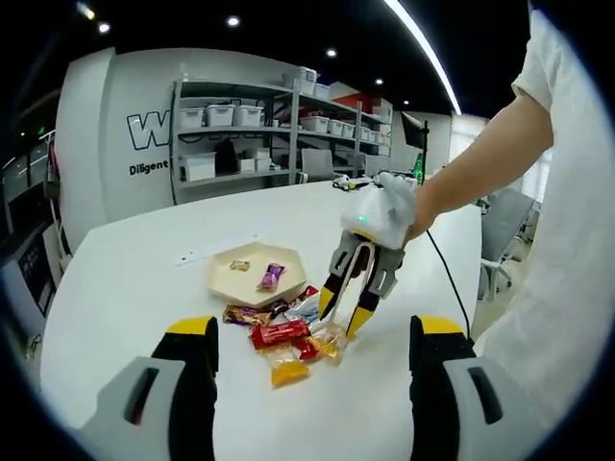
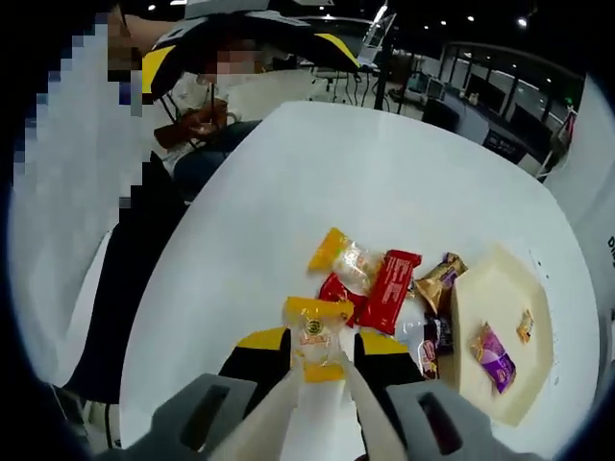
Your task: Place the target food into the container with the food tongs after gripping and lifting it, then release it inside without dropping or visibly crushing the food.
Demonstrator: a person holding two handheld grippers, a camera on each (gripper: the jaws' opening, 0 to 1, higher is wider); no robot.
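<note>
The right gripper (image 2: 315, 370) jaws, through tongs (image 2: 288, 418), pinch a yellow snack packet (image 2: 315, 336) above the white surface (image 2: 317, 182), beside the hexagonal tray (image 2: 495, 298). The left gripper (image 1: 312, 360) jaws gape wide.

I see a yellow-wrapped snack (image 2: 315, 338) pinched between the tips of the white tongs (image 2: 317, 413), held upright just above the white bench (image 2: 317, 173); its clear middle shows a pale filling; the wrapper looks uncrushed. From my left gripper view the same snack (image 1: 332, 338) hangs at the edge of the snack pile (image 1: 283, 331); the pile holds red, yellow and brown packets, touching one another. Just beside it sits the cream hexagonal tray (image 1: 231, 283), flat on the bench; a purple packet (image 1: 271, 277) and a small tan piece (image 1: 239, 265) lie inside it, apart.
</note>
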